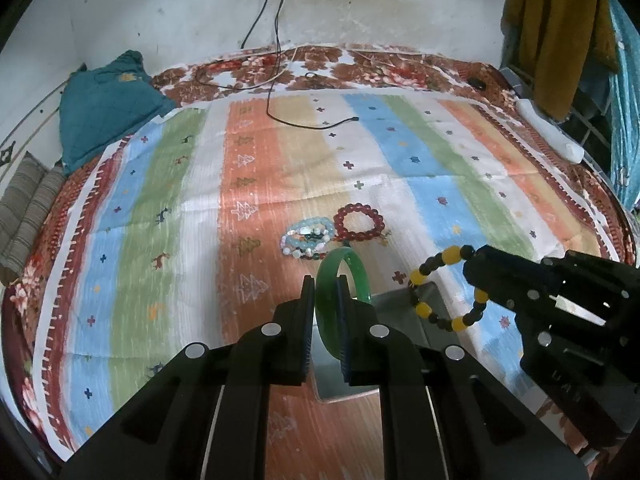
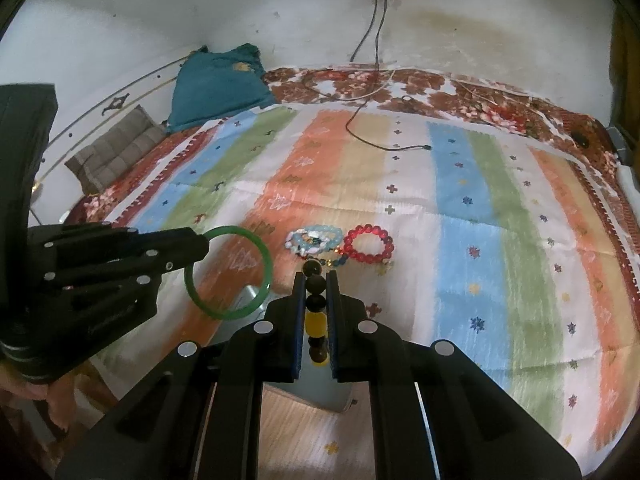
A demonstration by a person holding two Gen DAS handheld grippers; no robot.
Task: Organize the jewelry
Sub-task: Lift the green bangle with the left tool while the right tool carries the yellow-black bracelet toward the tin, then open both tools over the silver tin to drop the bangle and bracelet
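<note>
My left gripper (image 1: 325,284) is shut on a green bangle (image 1: 347,264), held upright above a grey open box (image 1: 432,300). It also shows in the right wrist view (image 2: 200,246), with the bangle (image 2: 264,264) hanging from it. My right gripper (image 2: 316,280) is shut on a yellow-and-black bead bracelet (image 2: 314,324); in the left wrist view the right gripper (image 1: 476,268) holds that bracelet (image 1: 424,308) over the box. A red bead bracelet (image 1: 360,222) and a pale blue bead bracelet (image 1: 308,236) lie on the striped cloth (image 1: 440,200).
A black charger cable (image 1: 276,92) runs from the wall socket onto the cloth. A teal pillow (image 1: 104,104) and a striped folded cloth (image 1: 28,208) lie at the far left. Clothes (image 1: 560,32) hang at the far right. The box also shows below my right gripper (image 2: 320,392).
</note>
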